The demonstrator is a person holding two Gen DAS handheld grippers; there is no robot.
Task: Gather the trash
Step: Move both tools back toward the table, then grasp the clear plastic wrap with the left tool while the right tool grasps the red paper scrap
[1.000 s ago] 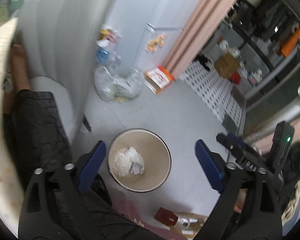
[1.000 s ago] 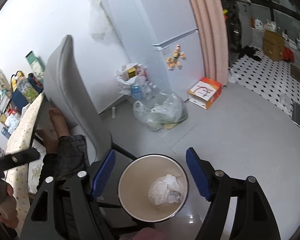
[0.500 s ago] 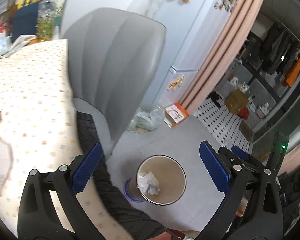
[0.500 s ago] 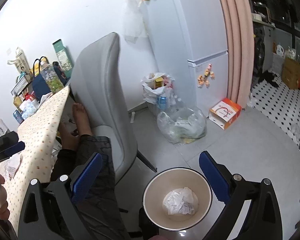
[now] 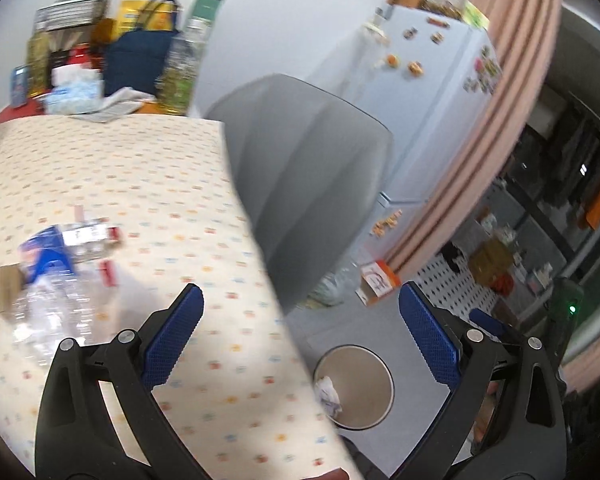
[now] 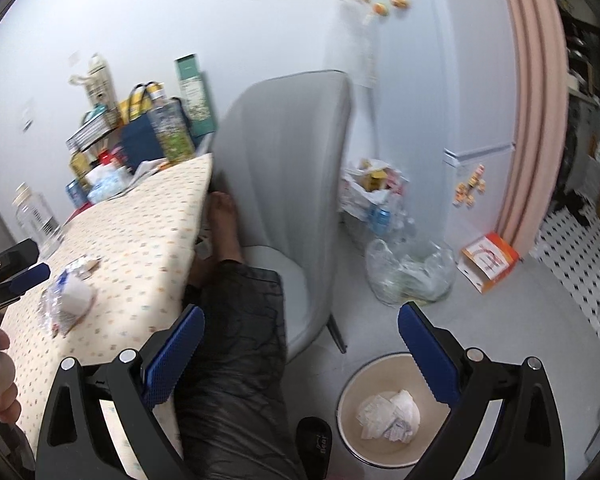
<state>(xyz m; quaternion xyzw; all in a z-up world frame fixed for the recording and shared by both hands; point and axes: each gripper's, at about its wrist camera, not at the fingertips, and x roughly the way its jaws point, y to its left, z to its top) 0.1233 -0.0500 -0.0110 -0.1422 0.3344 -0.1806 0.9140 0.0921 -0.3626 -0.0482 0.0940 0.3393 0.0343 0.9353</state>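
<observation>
Between deposit and next pick-up. Both grippers are empty with jaws spread wide: the left gripper (image 5: 301, 322) hangs over the tabletop (image 5: 148, 184) edge, the right gripper (image 6: 301, 342) over the gap between tabletop and waste bin (image 6: 350, 390). Neither blue pad touches anything. The bin stands on the floor beside the tabletop and already holds crumpled paper (image 6: 388, 412), so one item appears delivered.

Remaining trash lies on the tabletop, well away from the bin: a crushed clear plastic bottle (image 5: 48, 300) with a blue label, and just beside it small flattened cartons (image 5: 88, 236), blurred in the left-wrist view. The next move, as judged here, calls for carrying a gripper across to that cluster, straddling the bottle and closing gently; thin crushed plastic may slip or spring.

Setting: the tabletop carries a dotted cream cloth, with bags and bottles crowded at the edge farthest from the bin. A grey chair (image 6: 288, 184) stands between tabletop and refrigerator (image 6: 460, 100); a person's dark-trousered leg (image 6: 236, 344) rests on its seat. A clear sack of bottles (image 6: 410, 276) and an orange box (image 6: 490, 256) sit on the floor beyond the bin.
</observation>
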